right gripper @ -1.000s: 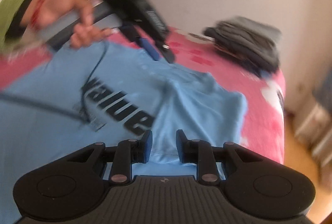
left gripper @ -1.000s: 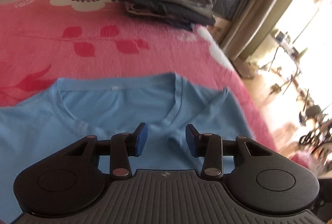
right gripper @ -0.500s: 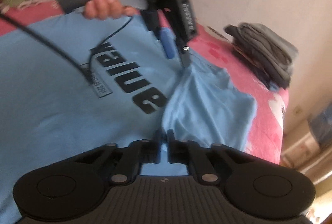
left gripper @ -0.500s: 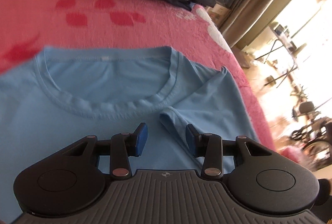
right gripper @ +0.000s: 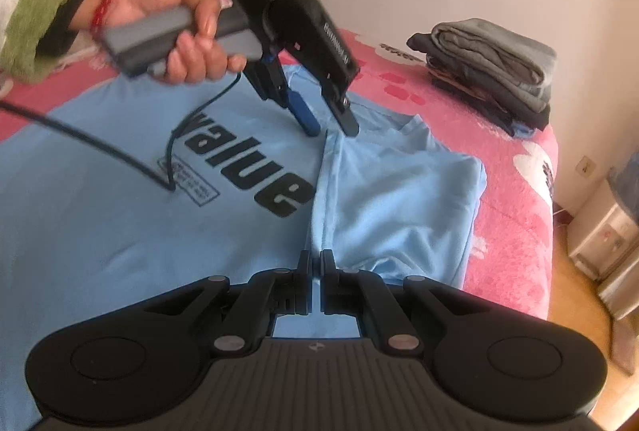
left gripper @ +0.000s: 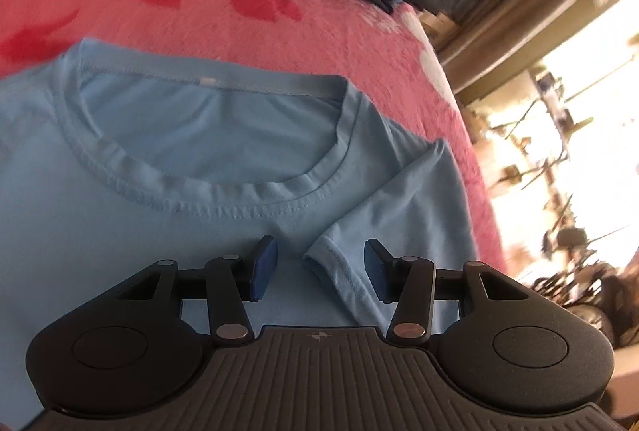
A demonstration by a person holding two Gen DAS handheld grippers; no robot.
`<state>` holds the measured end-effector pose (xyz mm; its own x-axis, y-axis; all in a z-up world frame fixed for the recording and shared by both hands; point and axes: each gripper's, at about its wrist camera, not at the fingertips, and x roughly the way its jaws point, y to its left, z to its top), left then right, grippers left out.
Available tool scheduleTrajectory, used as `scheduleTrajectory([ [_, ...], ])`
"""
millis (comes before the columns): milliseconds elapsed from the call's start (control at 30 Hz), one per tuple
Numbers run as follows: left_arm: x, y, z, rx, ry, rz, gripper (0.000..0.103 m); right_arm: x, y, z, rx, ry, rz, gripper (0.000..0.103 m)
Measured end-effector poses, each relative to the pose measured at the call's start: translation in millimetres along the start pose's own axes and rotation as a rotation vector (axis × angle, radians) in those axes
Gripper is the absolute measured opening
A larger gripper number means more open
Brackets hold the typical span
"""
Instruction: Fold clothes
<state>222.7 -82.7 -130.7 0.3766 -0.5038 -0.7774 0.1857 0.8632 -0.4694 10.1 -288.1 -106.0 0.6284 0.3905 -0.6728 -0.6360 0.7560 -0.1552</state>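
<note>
1. A pink flowered blanket (right gripper: 515, 167) lies under everything.
2. The blue T-shirt (right gripper: 100, 231), printed "value", spreads ahead of both claws.
3. A stack of folded clothes (right gripper: 495, 68) sits far beyond them.
4. The right gripper (right gripper: 316, 281) is clamped on the shirt's folded edge.
5. The left gripper (left gripper: 319, 267), its jaws just widening, straddles the sleeve hem (left gripper: 339, 271) without pinching it.

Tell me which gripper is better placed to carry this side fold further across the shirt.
Right. The right gripper is shut on the blue shirt at its folded edge; the left gripper has open jaws around the sleeve hem.
</note>
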Motion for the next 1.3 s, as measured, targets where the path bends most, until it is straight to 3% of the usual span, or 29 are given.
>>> scheduleTrajectory([
  [33,0,-4,-1,0.029,-0.007,0.014,0.041,0,0,0,0.001,-0.001,0.002,0.002],
  [67,-2,-7,-2,0.052,-0.012,0.019,0.024,0,1,0,0.002,-0.002,0.004,0.002],
  [133,-6,-12,-4,0.084,-0.026,0.021,0.009,-1,2,1,-0.013,-0.002,0.008,0.002],
  [233,-16,-18,-4,0.115,-0.064,0.019,0.002,-8,1,6,-0.015,-0.019,0.020,0.002],
  [400,-17,-14,-1,0.111,-0.065,0.061,0.002,-9,1,16,-0.003,-0.022,0.075,0.002],
  [633,-15,-11,-4,0.142,-0.049,0.136,0.007,20,8,4,0.001,0.125,0.130,0.005],
  [767,-29,-16,-11,0.192,-0.071,0.194,0.023,3,-8,5,0.075,0.106,0.152,0.006],
  [867,-50,-25,-20,0.241,-0.169,0.239,0.023,-11,-31,10,0.151,0.066,0.135,0.006],
  [933,-58,-34,-27,0.269,-0.195,0.202,0.023,-10,-46,12,0.205,0.034,0.099,0.006],
  [1000,-57,-49,-37,0.334,-0.186,0.146,0.023,-8,-61,15,0.259,0.002,0.059,0.006],
  [1067,-47,-74,-56,0.474,-0.146,0.118,0.023,4,-64,12,0.251,0.009,0.041,0.006],
  [1200,-20,-113,-99,0.720,-0.079,0.087,0.024,27,-61,-3,0.206,0.067,0.033,0.006],
  [1300,-3,-119,-120,0.798,-0.048,0.110,0.026,25,-61,-10,0.183,0.095,0.046,0.006],
])
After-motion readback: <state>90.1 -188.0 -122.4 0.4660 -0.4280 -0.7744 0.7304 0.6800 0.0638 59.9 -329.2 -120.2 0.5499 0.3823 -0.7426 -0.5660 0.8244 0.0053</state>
